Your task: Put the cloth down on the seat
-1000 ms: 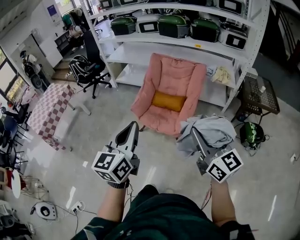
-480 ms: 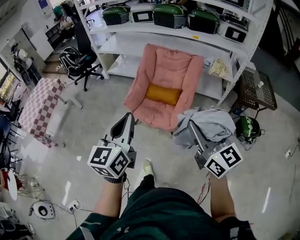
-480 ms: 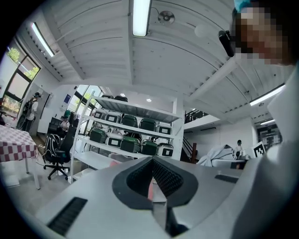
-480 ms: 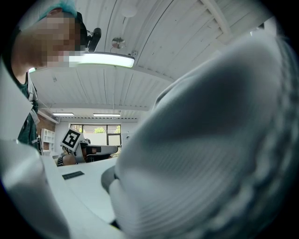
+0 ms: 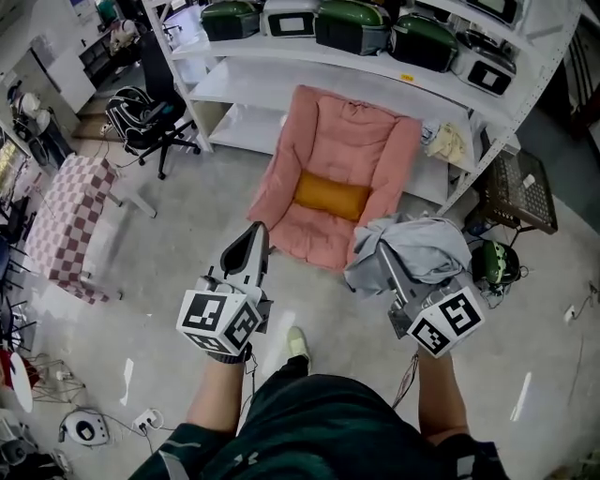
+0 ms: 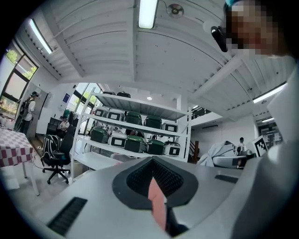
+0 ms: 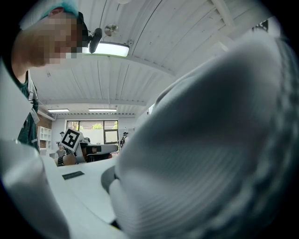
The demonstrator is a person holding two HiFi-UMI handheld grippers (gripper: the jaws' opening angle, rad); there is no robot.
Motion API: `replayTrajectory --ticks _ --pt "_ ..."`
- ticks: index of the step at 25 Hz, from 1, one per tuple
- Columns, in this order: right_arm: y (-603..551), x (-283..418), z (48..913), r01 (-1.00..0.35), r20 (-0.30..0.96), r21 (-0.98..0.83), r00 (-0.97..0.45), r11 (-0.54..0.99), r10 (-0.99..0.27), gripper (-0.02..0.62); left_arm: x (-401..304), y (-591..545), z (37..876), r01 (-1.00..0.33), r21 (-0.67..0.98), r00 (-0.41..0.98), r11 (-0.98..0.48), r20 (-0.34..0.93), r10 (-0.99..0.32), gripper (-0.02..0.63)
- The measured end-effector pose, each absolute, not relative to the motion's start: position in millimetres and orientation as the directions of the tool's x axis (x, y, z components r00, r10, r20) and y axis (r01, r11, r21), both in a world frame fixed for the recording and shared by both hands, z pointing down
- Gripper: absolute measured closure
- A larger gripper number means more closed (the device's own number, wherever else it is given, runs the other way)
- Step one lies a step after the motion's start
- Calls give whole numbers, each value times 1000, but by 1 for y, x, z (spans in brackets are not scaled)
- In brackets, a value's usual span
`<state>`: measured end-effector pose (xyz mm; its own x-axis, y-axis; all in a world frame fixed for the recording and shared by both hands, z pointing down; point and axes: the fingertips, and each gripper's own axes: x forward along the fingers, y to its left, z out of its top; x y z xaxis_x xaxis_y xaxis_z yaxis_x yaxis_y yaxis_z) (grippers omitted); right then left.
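Note:
A pink padded chair with an orange cushion on its seat stands on the floor against the shelving. My right gripper is shut on a bunched grey cloth, held in the air just right of the chair's front edge. In the right gripper view the cloth fills most of the picture and hides the jaw tips. My left gripper is shut with nothing in it and points at the chair's front left corner; its closed jaws face the shelving.
White shelving behind the chair carries several green-lidded cookers. A black office chair and a checkered table stand at the left. A wire basket and a green object sit at the right. Cables lie at the lower left.
The person has stepped closer to the chair, and a foot now shows below the grippers. Both grippers keep their pose, the right one still gripping the cloth.

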<state>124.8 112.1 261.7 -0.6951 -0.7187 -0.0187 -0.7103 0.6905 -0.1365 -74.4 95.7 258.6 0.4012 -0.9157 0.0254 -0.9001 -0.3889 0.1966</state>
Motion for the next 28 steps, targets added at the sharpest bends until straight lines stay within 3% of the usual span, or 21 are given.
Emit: replayTrajectory --ticks 11,19,25,28 --pt "2 58 273 -737 3 -150 -667 660 -745 560 -138 -17 270 -888 188 434 -419 41 -900 600" --pt "-24 32 282 -743 31 -146 -664 654 -747 558 -154 -38 282 -880 199 448 -431 52 -892 600" --pt "-219 25 330 -704 68 -180 -706 688 -705 560 -146 -220 324 -888 204 433 -412 70 -899 600" --pt "-216 22 339 -680 88 -193 -730 707 -678 560 -138 -211 328 -888 208 432 -409 74 -899 600"
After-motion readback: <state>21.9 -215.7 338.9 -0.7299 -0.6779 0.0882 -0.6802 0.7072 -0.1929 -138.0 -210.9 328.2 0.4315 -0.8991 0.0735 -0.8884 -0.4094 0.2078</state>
